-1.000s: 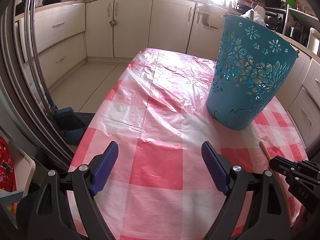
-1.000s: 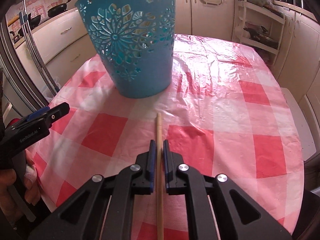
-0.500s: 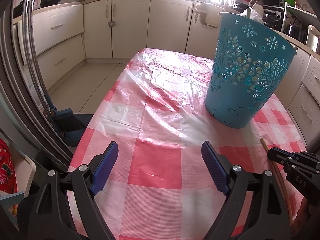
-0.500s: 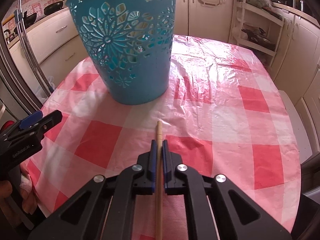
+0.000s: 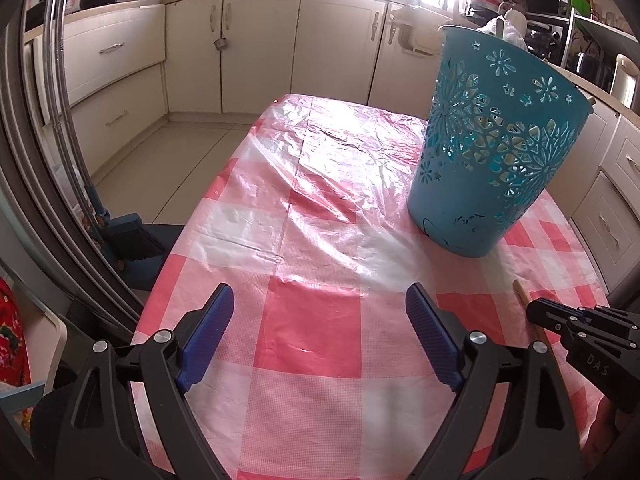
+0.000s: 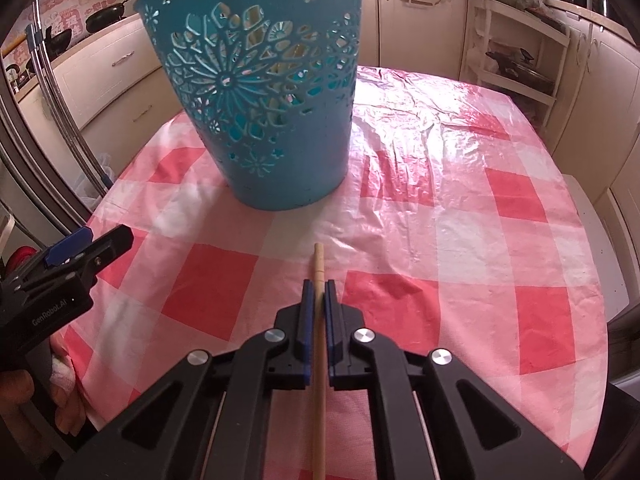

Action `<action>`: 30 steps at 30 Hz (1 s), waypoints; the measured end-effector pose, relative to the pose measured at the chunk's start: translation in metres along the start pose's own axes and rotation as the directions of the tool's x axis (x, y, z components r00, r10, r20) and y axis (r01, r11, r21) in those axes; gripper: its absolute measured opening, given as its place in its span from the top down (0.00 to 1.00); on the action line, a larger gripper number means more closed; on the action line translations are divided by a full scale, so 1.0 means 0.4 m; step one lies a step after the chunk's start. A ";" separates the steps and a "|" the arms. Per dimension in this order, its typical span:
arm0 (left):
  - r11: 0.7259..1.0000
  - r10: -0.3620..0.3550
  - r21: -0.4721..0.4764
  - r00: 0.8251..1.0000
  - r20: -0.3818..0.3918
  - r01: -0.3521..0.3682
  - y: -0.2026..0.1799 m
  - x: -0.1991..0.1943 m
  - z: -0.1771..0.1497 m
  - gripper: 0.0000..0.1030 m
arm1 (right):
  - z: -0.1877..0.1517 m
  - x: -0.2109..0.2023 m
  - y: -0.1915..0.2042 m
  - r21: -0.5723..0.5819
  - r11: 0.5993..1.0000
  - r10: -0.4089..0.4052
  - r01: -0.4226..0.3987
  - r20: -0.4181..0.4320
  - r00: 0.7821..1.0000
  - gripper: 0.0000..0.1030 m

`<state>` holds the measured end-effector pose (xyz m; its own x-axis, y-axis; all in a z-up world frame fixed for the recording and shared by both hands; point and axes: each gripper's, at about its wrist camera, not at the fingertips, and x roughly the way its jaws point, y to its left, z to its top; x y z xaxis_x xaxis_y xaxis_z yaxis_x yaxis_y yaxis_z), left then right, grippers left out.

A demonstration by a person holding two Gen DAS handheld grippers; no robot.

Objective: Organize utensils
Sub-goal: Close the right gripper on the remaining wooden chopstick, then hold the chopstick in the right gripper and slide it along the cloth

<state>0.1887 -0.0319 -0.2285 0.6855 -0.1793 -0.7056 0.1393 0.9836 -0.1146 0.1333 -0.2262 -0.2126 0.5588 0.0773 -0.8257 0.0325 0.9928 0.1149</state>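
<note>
The right gripper (image 6: 316, 292) pinches a wooden stick (image 6: 318, 264), perhaps a chopstick, near the teal basket (image 6: 264, 92); the left gripper (image 5: 320, 316) is spread above the worktop (image 5: 320, 208).

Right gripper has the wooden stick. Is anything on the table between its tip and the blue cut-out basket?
Nothing visible. The right gripper is shut on the thin wooden stick, and only bare red-and-white checked tablecloth lies between its tip and the blue cut-out plastic basket. The open left gripper is off to the side.
</note>
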 end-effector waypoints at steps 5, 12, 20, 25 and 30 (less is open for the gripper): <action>1.000 -0.006 0.005 1.000 0.002 0.006 -0.001 -0.001 -0.001 0.17 | 0.001 0.003 0.014 -0.042 0.999 -0.031 0.030 -0.004 1.000 0.94; 1.000 -0.009 0.002 1.000 0.000 0.009 0.000 -0.002 -0.001 0.17 | -0.004 -0.003 0.011 -0.021 1.000 -0.022 0.022 -0.002 1.000 0.92; 1.000 -0.004 0.014 1.000 0.007 0.004 -0.004 -0.007 -0.003 0.17 | -0.003 -0.010 0.012 -0.049 0.999 -0.010 0.010 -0.004 1.000 0.94; 1.000 0.000 0.019 1.000 0.010 0.000 -0.007 -0.011 -0.005 0.17 | -0.008 -0.008 0.013 -0.070 0.997 0.011 -0.012 -0.010 1.000 0.86; 1.000 0.004 0.022 1.000 0.014 -0.005 -0.008 -0.014 -0.005 0.17 | -0.010 -0.015 0.016 -0.087 0.996 0.018 -0.019 -0.007 1.000 0.94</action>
<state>0.1830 -0.0338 -0.2254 0.6962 -0.1754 -0.6961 0.1520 0.9837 -0.0959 0.1268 -0.2200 -0.2090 0.5533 0.0960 -0.8274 -0.0500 0.9954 0.0820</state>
